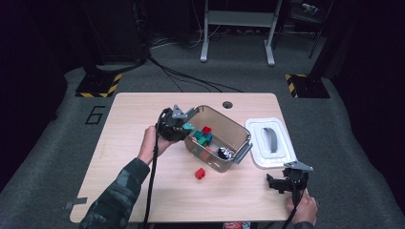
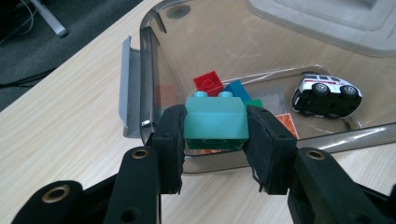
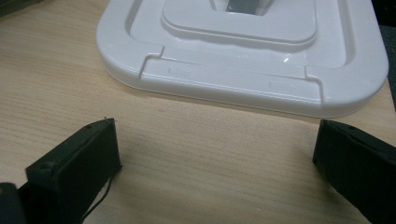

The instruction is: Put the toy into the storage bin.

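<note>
Teal brick (image 2: 215, 119), studs up, sits clamped between the two pads of our left tool (image 2: 215, 135), which grips it by its side faces so the studs and the underside stay free. We carry it at the near rim of the clear bin (image 2: 144, 70), just above the wall, a position that lets it fall inside once the pads part; in our judgement the step in hand is this drop. Within the bin lie a red brick (image 2: 208, 83), a blue brick (image 2: 236, 88) beside it, an orange brick (image 2: 287, 124) and a toy car (image 2: 327, 94) tipped onto its side. From above, our left tool (image 1: 187, 125) meets the bin (image 1: 241, 129) at its left wall, while a second red brick (image 1: 199, 173) rests on the bench (image 1: 143, 105) just in front of the bin, presumably next to collect. The white lid (image 3: 243, 70) lies on the bench to the right, off the bin so the opening stays clear. Our right tool (image 3: 217, 158) waits near it, jaws wide and empty, low over the bench.
</note>
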`<state>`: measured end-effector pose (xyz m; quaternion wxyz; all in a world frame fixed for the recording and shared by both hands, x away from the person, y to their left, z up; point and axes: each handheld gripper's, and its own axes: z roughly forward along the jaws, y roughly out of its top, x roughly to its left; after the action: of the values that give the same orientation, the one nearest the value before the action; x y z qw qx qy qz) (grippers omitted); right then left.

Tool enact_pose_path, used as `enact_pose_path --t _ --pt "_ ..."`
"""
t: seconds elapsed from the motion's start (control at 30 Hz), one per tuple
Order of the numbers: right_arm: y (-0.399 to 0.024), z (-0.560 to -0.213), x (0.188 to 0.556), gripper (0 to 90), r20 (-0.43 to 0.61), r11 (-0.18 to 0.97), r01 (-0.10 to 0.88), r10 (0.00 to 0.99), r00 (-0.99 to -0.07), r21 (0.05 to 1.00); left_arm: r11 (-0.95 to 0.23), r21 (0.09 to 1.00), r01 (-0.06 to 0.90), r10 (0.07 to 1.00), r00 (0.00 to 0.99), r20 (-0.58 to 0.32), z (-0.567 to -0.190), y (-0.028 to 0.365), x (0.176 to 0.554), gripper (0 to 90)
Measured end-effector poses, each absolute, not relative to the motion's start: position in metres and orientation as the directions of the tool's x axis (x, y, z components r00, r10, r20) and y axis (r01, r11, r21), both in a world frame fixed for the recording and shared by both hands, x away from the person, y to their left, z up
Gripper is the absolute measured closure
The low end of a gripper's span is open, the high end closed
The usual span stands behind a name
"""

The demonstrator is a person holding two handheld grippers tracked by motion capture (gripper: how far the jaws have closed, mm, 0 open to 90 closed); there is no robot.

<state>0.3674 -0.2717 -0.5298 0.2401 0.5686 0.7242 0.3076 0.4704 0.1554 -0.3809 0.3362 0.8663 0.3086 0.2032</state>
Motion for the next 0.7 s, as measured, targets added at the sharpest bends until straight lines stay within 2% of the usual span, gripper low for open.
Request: enact_pose_path --t 0.27,0.7 --pt "-0.272 -0.530 0.367 0.0 0.002 0.164 0.676 0.971 -0.238 0.719 -0.584 0.698 0.415 0.679 0.721 0.140 -0.381 0.156 0.471 58.8" --pt "-0.272 -0.530 0.367 0.0 0.002 0.164 0.676 0.971 -0.238 0.719 -0.593 0.706 0.387 0.672 0.720 0.171 -0.370 0.162 0.445 23.1"
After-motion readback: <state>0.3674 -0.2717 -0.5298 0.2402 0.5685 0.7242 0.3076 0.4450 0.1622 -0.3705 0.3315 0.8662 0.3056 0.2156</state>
